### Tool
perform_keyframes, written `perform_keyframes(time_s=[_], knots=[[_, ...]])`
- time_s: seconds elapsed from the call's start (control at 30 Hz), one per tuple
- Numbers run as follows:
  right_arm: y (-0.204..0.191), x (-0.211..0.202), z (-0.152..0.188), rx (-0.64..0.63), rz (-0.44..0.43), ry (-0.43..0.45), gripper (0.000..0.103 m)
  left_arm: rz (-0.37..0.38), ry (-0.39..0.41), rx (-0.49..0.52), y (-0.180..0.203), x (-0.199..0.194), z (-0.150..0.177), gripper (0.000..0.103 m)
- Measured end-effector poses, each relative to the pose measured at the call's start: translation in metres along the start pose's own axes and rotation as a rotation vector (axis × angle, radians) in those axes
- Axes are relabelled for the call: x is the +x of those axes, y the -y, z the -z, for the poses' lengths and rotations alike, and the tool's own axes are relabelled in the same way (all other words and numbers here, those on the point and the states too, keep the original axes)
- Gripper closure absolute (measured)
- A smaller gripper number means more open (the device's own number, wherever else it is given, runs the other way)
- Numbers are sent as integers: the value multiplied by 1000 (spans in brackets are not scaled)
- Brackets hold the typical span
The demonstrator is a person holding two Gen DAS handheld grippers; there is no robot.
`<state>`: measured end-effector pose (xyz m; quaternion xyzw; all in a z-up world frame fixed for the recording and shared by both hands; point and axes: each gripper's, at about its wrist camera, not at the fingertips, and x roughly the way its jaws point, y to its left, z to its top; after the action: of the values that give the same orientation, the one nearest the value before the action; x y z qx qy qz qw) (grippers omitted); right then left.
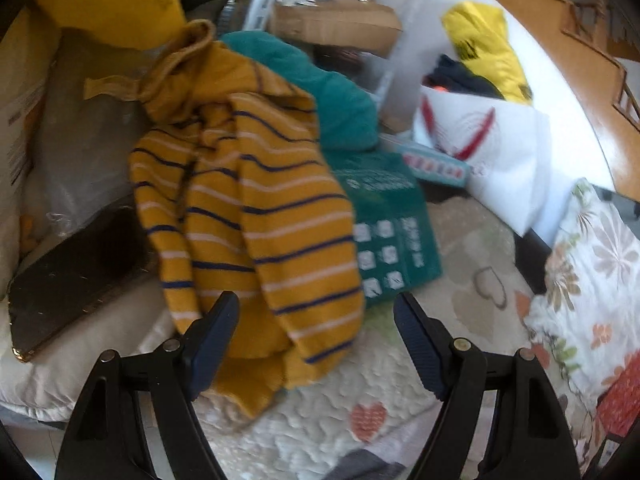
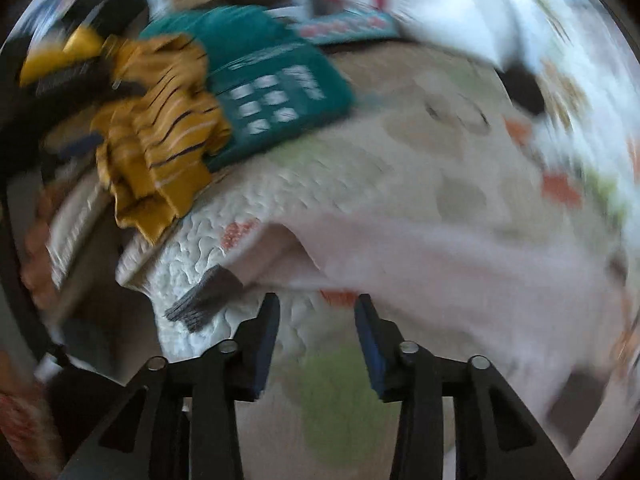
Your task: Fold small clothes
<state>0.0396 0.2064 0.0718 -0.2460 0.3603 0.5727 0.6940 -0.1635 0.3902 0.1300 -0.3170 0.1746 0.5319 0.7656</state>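
A mustard striped garment lies crumpled over a heap of clutter, and its lower end drapes down onto the quilted cover. My left gripper is open and wide just in front of it. The garment's hem sits between the fingers, but the pads do not press on it. The right wrist view is blurred. It shows a pale pink garment spread on the cover, with a grey ribbed cuff at its left. My right gripper is open at the pink garment's near edge, with nothing between its fingers. The striped garment is at the upper left.
A green box and a teal cloth lie behind the striped garment. A dark flat board sits to the left. A white bag, a yellow bag and a floral pillow are on the right.
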Motion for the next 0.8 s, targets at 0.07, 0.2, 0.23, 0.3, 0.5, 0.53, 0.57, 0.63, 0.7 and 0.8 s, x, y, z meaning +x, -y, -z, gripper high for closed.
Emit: perform_keyframes(time_s=[0.07, 0.2, 0.23, 0.3, 0.5, 0.53, 0.57, 0.63, 0.7, 0.8], knots=[[-24, 5, -5, -167, 55, 2, 58, -11, 2, -13, -7, 1, -2, 24], [-62, 12, 4, -474, 157, 2, 58, -33, 8, -40, -21, 3, -5, 24], [-71, 14, 7, -544, 178, 4, 58, -38, 6, -43, -24, 4, -6, 24], [-92, 21, 16, -707, 220, 9, 57, -51, 1, -43, -27, 6, -6, 24], [-142, 45, 37, -1039, 273, 58, 48, -88, -9, -37, -34, 14, -7, 24], [-150, 52, 41, -1089, 283, 72, 48, -96, -7, -36, -34, 14, -8, 24], [-154, 57, 44, -1121, 295, 79, 51, -99, -5, -38, -34, 14, -8, 24], [-156, 70, 45, -1122, 296, 41, 84, -89, -9, -43, -35, 14, -8, 24], [-153, 70, 41, -1051, 256, -7, 99, -79, -15, -49, -35, 14, -8, 24], [-130, 51, 20, -852, 206, -4, 99, -72, -19, -52, -34, 14, -7, 24]])
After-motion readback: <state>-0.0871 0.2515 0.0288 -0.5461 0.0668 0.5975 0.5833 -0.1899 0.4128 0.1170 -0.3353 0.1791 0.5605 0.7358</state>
